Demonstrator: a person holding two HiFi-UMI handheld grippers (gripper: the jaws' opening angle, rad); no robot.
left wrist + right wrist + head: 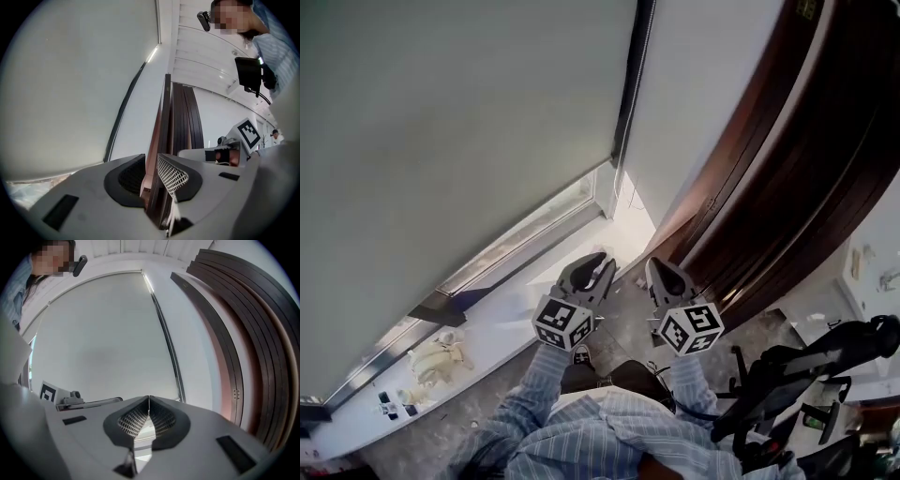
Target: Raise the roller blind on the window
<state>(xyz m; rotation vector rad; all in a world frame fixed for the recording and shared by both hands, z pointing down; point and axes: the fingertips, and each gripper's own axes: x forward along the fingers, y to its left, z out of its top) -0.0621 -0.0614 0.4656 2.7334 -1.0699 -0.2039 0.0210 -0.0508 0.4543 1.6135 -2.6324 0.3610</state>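
A pale grey roller blind (459,122) hangs down over the window and fills the left of the head view. Its dark bottom bar (441,311) sits just above the white sill (525,314). The blind also fills the left gripper view (70,93) and the right gripper view (103,343). My left gripper (602,265) is held level in front of the blind's lower right corner, jaws apart with nothing between them (151,158). My right gripper (659,270) is beside it, fingertips touching and empty (149,398). Neither gripper touches the blind.
A dark vertical strip (630,84) runs along the blind's right edge, with white wall beyond it. A dark brown wooden frame (769,187) stands at the right. Pale crumpled things (439,356) lie on the sill. Black equipment (806,375) is at the lower right.
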